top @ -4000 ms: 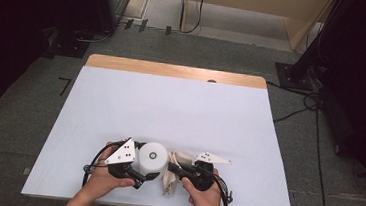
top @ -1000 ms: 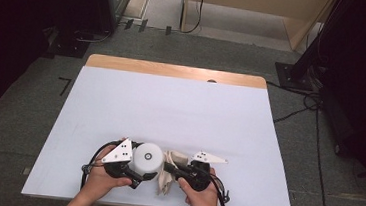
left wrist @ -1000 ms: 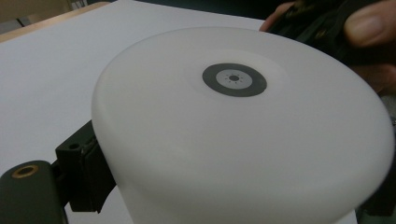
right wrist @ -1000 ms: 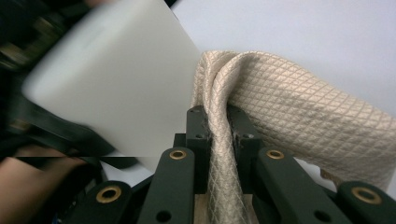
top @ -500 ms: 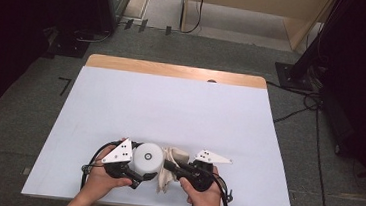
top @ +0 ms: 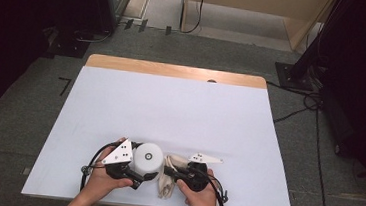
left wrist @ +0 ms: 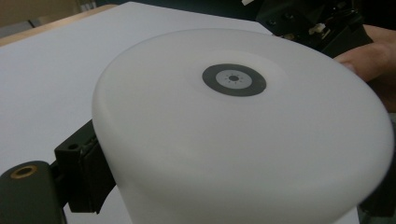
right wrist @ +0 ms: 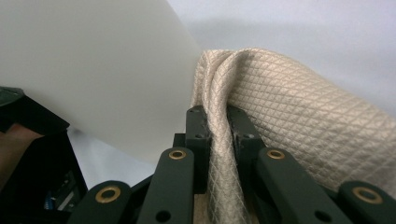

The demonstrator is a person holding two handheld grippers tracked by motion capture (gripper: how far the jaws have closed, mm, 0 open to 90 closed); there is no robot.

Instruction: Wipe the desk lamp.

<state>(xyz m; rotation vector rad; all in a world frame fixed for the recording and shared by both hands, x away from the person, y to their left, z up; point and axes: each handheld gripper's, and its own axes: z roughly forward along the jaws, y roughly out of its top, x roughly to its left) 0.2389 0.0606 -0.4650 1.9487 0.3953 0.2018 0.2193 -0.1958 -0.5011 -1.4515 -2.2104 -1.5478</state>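
1. Beige quilted cloth (right wrist: 280,121) is pinched between the right gripper's (right wrist: 218,122) closed jaws, low and centre in the high view.
2. The left gripper (top: 150,176) clamps the white round container (top: 147,158), just left of the cloth.
3. Both rest on the white counter (top: 170,107).

Round container (top: 147,160) at the worktop's (top: 170,107) near edge, cloth (top: 168,182) touching its right side, left gripper (top: 137,172) left, right gripper (top: 177,173) right.
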